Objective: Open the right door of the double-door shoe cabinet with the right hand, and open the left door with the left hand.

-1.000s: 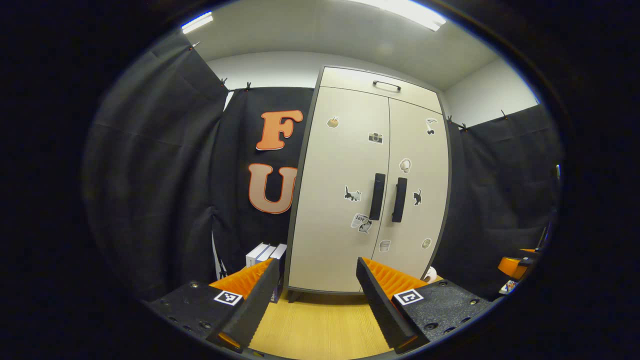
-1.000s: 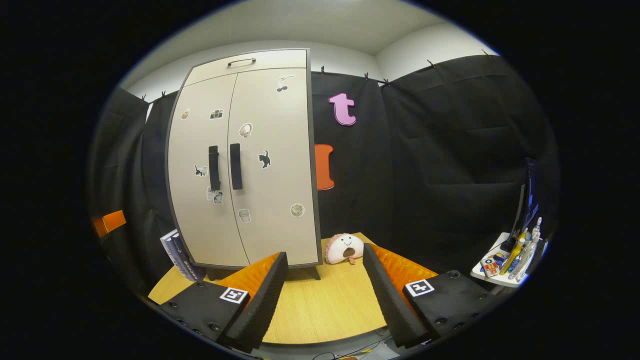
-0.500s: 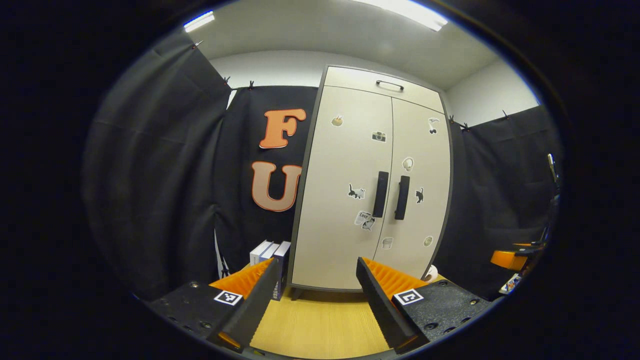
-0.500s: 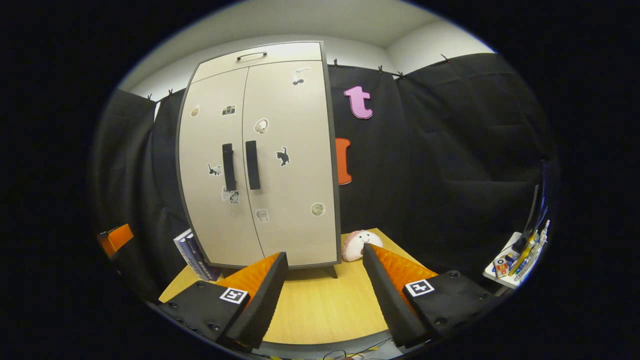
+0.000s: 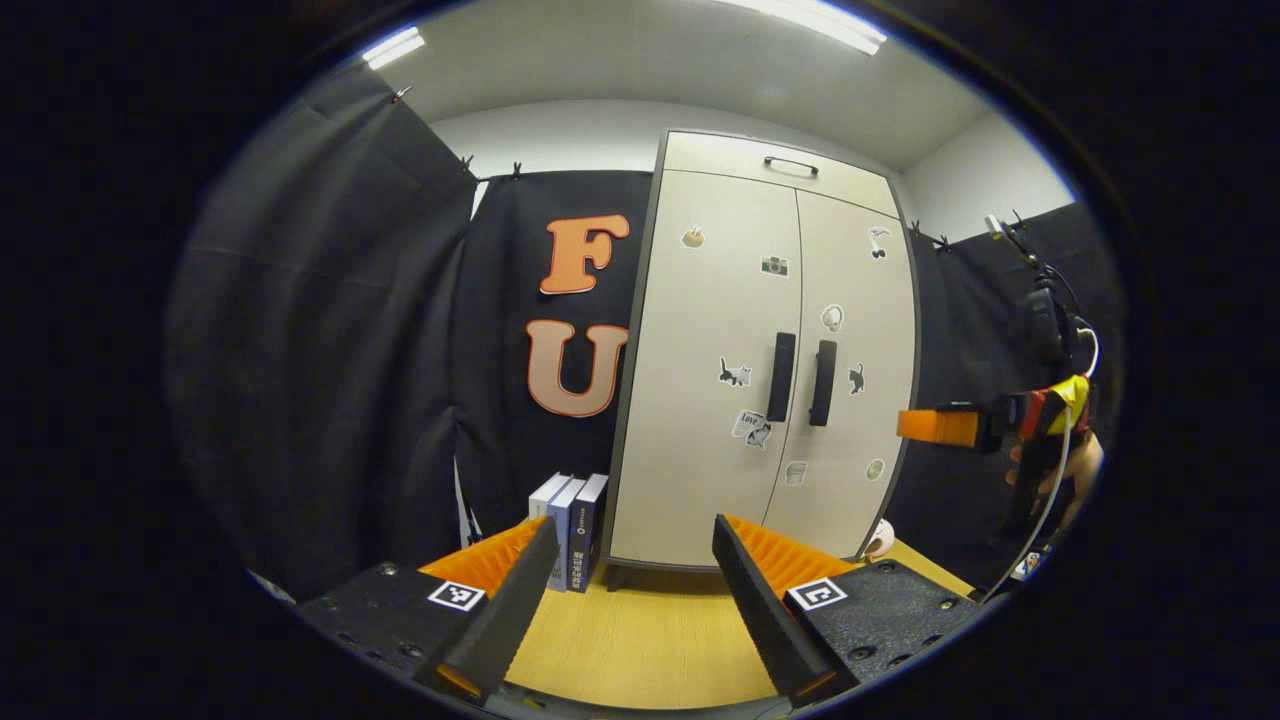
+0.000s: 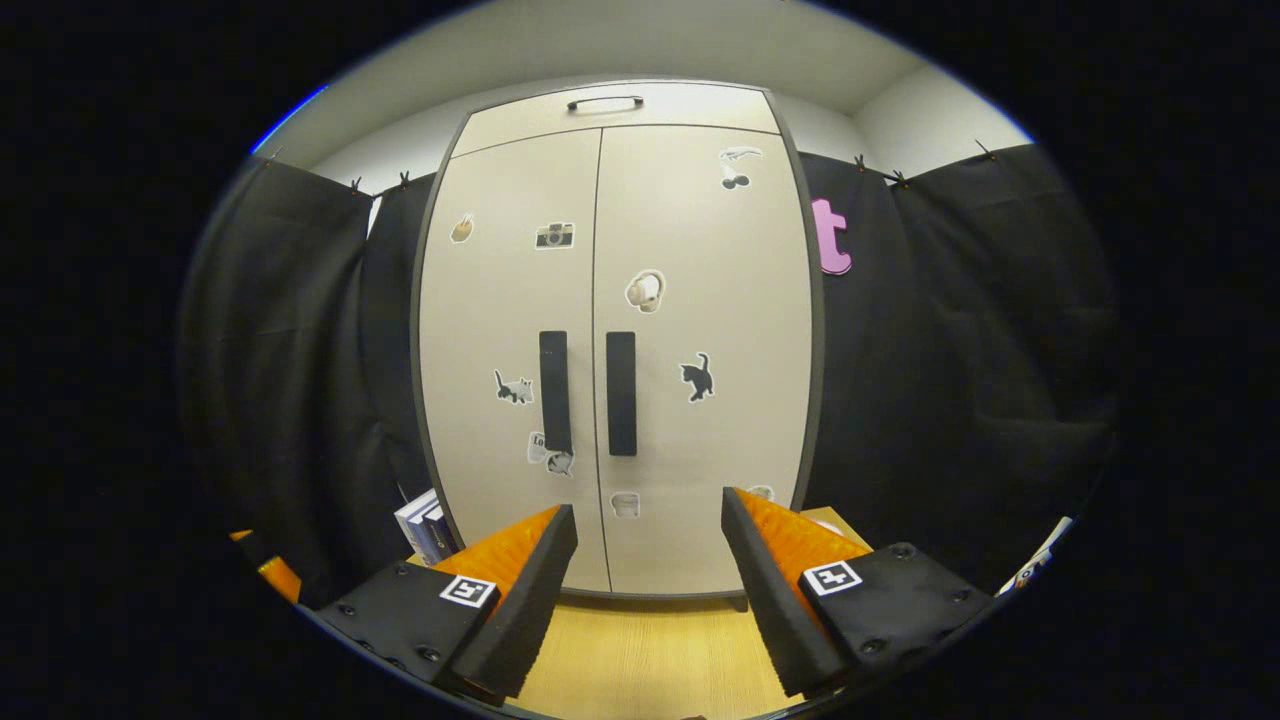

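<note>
The shoe cabinet [image 6: 610,340] is seen standing on the wooden surface [image 6: 650,660], with both doors closed and neither yet touched. In the right gripper view it fills the centre, with the right door's handle [image 6: 621,393] at about 12 o'clock above the right tool [image 6: 648,590], whose fingers are spread wide with nothing between them. In the left gripper view the cabinet lies toward 1 o'clock, and the left tool [image 5: 630,600] is likewise held spread and empty, well apart from the left door's handle [image 5: 781,376].

The step in hand is judged to be the approach to the right door. The right tool would next need to be raised and carried forward until the right handle lies between its fingers, then closed on it and drawn back along the door's arc.

The two handles stand just beside each other, so the neighbouring one could be caught by mistake. Books [image 5: 572,515] are stood upright at the cabinet's left foot, near the likely sweep of the left door. In the left gripper view, a small pale object is partly hidden at the cabinet's right foot, and cannot be identified.
</note>
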Available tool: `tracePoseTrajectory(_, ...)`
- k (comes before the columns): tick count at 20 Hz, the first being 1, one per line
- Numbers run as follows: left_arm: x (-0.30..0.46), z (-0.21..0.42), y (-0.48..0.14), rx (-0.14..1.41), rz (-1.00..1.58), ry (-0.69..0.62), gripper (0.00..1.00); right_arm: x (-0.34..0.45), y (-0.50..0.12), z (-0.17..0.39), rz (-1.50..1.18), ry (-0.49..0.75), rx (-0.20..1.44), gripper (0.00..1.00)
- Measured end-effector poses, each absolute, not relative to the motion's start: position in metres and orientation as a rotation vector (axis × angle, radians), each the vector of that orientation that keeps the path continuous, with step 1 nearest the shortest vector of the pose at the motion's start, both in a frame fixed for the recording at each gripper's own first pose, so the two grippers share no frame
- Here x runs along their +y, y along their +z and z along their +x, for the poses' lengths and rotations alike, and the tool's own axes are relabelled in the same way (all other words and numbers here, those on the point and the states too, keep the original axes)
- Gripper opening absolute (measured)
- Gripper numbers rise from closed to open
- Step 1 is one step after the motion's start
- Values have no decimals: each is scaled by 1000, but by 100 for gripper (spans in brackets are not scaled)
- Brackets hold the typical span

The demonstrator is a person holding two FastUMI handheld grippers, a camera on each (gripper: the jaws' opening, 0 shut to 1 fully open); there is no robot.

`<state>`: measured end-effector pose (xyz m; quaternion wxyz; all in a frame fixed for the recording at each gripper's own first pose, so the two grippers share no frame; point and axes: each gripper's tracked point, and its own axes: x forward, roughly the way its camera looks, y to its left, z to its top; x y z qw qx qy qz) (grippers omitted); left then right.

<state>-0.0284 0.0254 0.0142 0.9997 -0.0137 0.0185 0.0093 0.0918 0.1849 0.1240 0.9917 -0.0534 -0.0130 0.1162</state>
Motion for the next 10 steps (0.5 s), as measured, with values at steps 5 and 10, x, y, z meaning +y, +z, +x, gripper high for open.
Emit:
tracePoseTrajectory(5, 32, -33, 14, 44, -72, 43, 95, 209, 157, 141, -88, 228, -58, 96)
tracePoseTrajectory(10, 50, -36, 20, 34, -46, 84, 95, 218, 166, 196, -66, 199, -61, 96)
